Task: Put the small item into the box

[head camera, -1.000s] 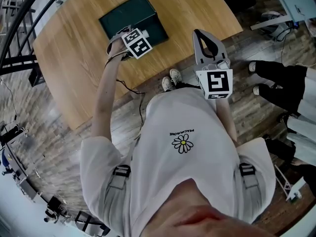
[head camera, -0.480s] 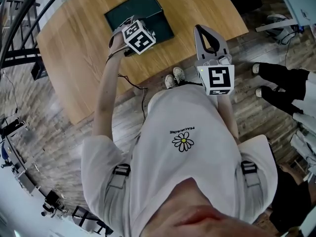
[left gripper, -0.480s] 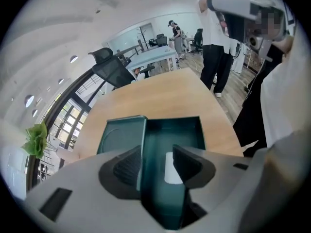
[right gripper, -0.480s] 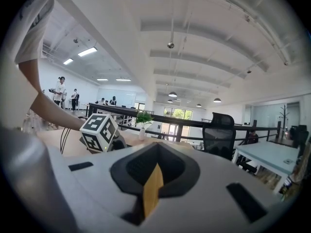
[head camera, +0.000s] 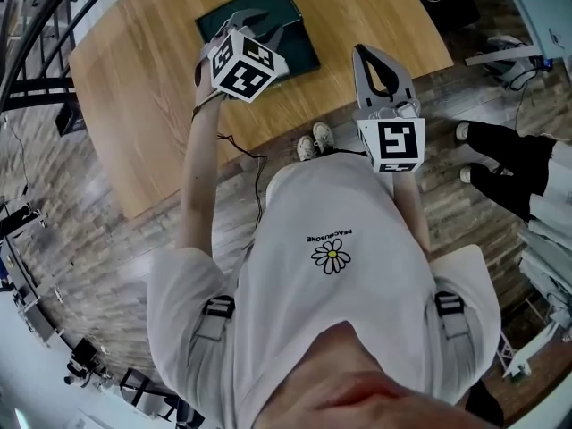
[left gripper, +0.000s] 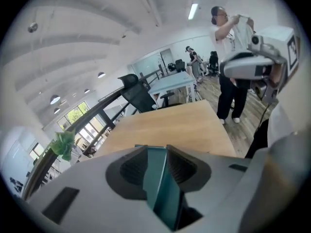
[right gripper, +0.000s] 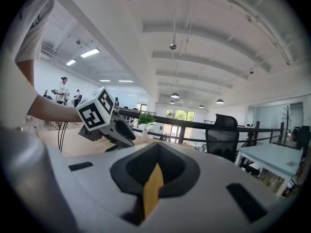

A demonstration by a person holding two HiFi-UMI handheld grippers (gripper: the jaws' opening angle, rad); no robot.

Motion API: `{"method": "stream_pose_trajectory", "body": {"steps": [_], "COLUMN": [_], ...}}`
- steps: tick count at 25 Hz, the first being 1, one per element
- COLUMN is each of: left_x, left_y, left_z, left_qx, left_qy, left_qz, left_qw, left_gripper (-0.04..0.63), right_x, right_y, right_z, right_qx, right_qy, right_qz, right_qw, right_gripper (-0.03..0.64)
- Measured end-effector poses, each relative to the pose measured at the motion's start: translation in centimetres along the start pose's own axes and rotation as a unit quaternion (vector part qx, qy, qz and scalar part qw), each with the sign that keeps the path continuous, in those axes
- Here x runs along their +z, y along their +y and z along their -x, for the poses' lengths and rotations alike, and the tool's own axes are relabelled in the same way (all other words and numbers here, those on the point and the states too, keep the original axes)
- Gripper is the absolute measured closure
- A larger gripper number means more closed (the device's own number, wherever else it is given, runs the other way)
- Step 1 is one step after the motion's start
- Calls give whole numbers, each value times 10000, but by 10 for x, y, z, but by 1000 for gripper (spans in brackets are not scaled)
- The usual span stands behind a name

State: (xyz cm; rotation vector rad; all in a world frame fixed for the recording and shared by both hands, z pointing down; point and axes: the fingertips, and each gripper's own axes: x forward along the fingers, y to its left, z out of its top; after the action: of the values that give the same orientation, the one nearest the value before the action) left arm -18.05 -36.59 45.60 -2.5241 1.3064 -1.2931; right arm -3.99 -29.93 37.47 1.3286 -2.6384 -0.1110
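Left claw (head camera: 257,21) has come up off the box (head camera: 277,3) since a sec ago & its jaws have just been closing. They're now part-way apart, w/ only the box's teal showing in the gap, nothing pinched. Box sits at 11 o'clock on the bench (head camera: 134,88). Right claw (head camera: 366,58), at 1 o'clock, has jaws together, empty afaict. Small item: not visible anywhere, prob. already dropped in the box. Left to do: prob. just confirm it's in.
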Motion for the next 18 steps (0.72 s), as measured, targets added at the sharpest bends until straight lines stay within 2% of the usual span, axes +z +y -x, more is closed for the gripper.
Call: {"method": "stream_pose_trajectory", "body": {"steps": [2,4,6,8,11,14,15,16,18], "left_x": [12,24,35,40,30,22,20,17,12], "left_y": [6,15,25,33,35,30,28,27,23], "left_z": [14,30,52,76,107,140,148,154,161], "left_qx": [197,506,943,1363,1964,2505,2664,2815,3078], "left_qy": [-315,-707,-1245,-1749,-2187,-2706,-2844,-2934,-2978], "left_qz": [285,672,1253,1899,2737,3215,3273,3279,3197], "left_qw": [9989,9939,9798,9564,9158,8721,8608,8528,8452], "left_gripper": [468,480,493,514,564,577,578,578,578], "right_x": [2,1,-2,-3,0,4,6,7,11], "right_y": [0,-2,-2,-1,1,5,7,10,17], "right_z": [-1,-2,-4,-6,-10,-15,-17,-19,-23], "right_qx": [14,16,17,38,113,217,266,322,451], "right_qy": [-21,-10,40,44,-24,-80,-102,-130,-196], "right_qz": [9,29,53,70,73,68,71,78,92], "right_qw": [10000,10000,10000,10000,9999,9997,9996,9994,9987], "right_gripper": [612,612,612,612,612,612,612,612,612]}}
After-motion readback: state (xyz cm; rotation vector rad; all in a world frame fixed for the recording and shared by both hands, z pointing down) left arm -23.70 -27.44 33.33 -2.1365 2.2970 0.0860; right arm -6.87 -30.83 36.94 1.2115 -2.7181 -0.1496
